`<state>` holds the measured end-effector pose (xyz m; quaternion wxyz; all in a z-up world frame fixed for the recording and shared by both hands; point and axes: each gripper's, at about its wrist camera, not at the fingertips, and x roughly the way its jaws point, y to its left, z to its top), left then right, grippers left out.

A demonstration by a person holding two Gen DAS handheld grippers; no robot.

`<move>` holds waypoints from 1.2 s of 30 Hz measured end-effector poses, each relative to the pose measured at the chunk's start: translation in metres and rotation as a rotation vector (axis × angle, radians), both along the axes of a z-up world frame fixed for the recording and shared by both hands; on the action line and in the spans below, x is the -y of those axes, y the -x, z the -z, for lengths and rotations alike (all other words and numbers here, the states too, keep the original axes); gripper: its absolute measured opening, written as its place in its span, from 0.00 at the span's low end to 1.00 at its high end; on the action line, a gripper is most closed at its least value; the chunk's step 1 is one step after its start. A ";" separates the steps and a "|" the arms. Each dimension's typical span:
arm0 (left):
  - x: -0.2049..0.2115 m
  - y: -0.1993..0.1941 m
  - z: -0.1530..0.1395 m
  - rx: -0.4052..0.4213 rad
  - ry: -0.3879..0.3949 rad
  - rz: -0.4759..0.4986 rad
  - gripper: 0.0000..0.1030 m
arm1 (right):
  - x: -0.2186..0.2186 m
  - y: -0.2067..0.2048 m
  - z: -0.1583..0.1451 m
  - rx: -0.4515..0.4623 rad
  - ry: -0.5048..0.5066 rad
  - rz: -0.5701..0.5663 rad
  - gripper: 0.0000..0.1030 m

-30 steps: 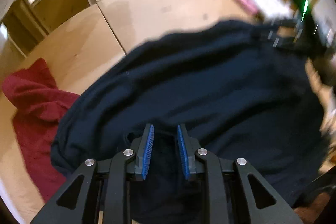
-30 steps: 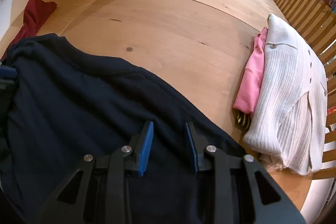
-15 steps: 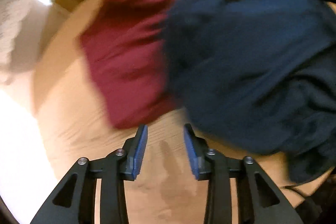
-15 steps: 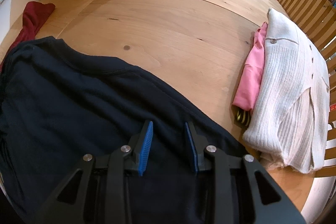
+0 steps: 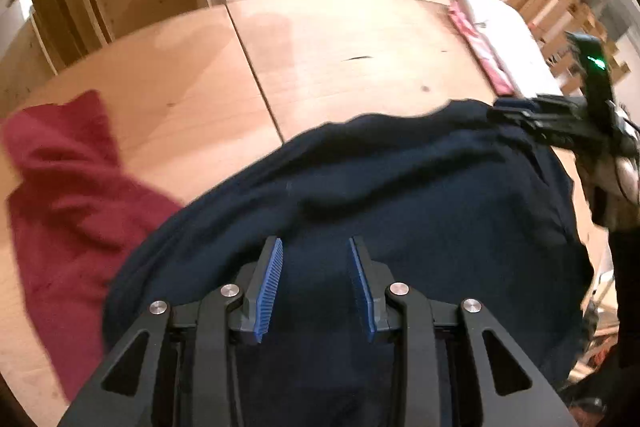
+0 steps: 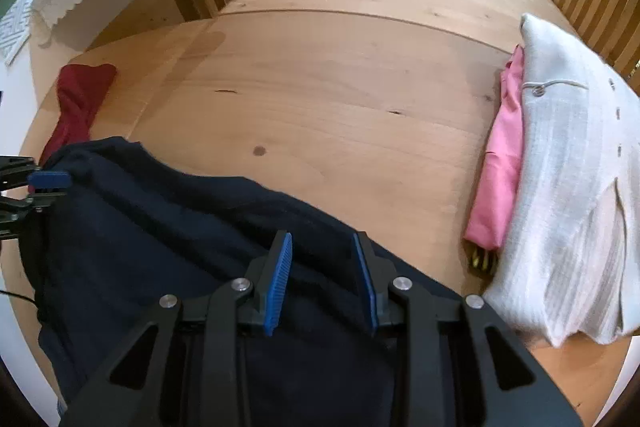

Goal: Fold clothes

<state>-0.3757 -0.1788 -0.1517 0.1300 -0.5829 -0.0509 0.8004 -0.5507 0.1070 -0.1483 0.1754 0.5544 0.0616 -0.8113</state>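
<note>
Two grippers are seen low in their frames, both pointed steeply down at a navy garment that is spread over the lower half of a wooden table. The left gripper is held open, its blue pads parted, with navy cloth lying behind the gap. The right gripper is set at the garment's edge with its pads apart and dark cloth filling the space between; whether the cloth is pinched cannot be told. A red garment is crumpled at left, partly covered by the navy one. A pink garment and a white knit are stacked at right.
</note>
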 end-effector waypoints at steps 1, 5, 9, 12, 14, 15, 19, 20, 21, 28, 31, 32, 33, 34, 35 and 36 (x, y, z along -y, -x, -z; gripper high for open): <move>-0.001 0.004 0.003 0.003 -0.022 -0.015 0.30 | 0.000 0.004 0.004 0.019 0.017 0.005 0.30; 0.007 0.019 0.012 -0.004 -0.069 -0.066 0.30 | 0.002 0.003 0.007 0.080 0.129 0.025 0.30; 0.007 0.019 0.015 -0.008 -0.048 -0.066 0.30 | 0.010 -0.007 0.004 0.063 0.112 -0.002 0.30; 0.004 0.023 0.021 0.010 -0.017 -0.070 0.30 | 0.018 0.000 0.019 0.091 0.086 0.000 0.30; 0.006 0.026 0.025 0.016 -0.007 -0.078 0.31 | 0.019 0.006 0.021 0.063 0.071 0.007 0.29; 0.007 0.028 0.025 0.013 -0.010 -0.081 0.31 | 0.019 0.008 0.022 0.053 0.064 0.009 0.29; 0.011 0.040 0.027 -0.008 -0.003 -0.114 0.31 | 0.020 0.018 0.026 0.012 0.027 0.019 0.29; 0.013 0.045 0.027 -0.019 0.005 -0.122 0.30 | 0.021 0.022 0.026 0.002 0.016 0.020 0.29; 0.014 0.050 0.027 -0.032 0.017 -0.128 0.30 | 0.024 0.028 0.027 -0.008 0.010 0.019 0.29; 0.016 0.101 0.028 -0.132 0.133 -0.198 0.30 | 0.042 0.074 0.025 -0.124 -0.084 0.036 0.28; 0.025 0.110 0.016 -0.125 0.120 -0.275 0.24 | 0.044 0.098 0.022 -0.155 -0.155 0.127 0.29; 0.023 0.101 0.005 -0.137 0.108 -0.258 0.25 | 0.043 0.097 0.014 -0.158 -0.162 0.137 0.29; 0.017 0.088 -0.008 -0.150 0.106 -0.223 0.27 | 0.041 0.090 0.001 -0.169 -0.130 0.130 0.29; 0.010 0.073 -0.021 -0.165 0.118 -0.188 0.27 | 0.035 0.075 -0.016 -0.183 -0.082 0.109 0.30; 0.001 0.052 -0.035 -0.182 0.138 -0.149 0.32 | 0.030 0.056 -0.032 -0.186 -0.043 0.078 0.31; -0.008 0.028 -0.048 -0.200 0.146 -0.109 0.37 | 0.028 0.036 -0.044 -0.173 -0.026 0.040 0.31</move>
